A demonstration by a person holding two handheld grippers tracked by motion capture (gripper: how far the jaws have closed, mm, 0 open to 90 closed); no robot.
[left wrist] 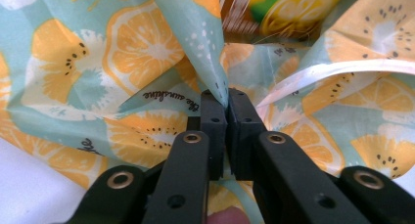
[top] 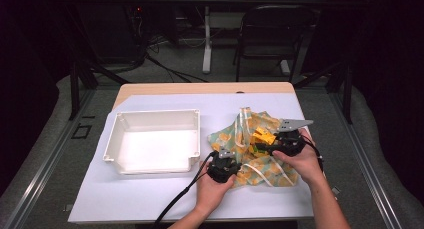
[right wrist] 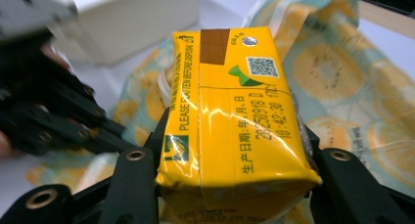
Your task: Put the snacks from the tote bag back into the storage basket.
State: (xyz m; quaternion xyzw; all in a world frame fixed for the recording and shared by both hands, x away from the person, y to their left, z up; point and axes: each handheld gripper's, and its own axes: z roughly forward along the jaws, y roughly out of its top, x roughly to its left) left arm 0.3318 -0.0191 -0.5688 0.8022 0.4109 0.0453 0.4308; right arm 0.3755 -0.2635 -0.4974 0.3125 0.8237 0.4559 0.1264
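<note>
Jaws grip carton (right wrist: 235, 121), bag (top: 260, 149) beside white tray (top: 152, 141).

Between the right tool's (right wrist: 235, 185) jaws sits a yellow carton (right wrist: 235, 121). Along its left edge runs "PLEASE FLATTEN BEFORE DISPOSAL". Across its face is a stamped date line with Chinese characters, then "20250918 D" and "10:42:30", as far as I can read it. A QR code sits near its far end. Just past the left tool's (left wrist: 227, 99) tips, the fruit-print bag (left wrist: 147, 53) reads "the sunshine".
</note>
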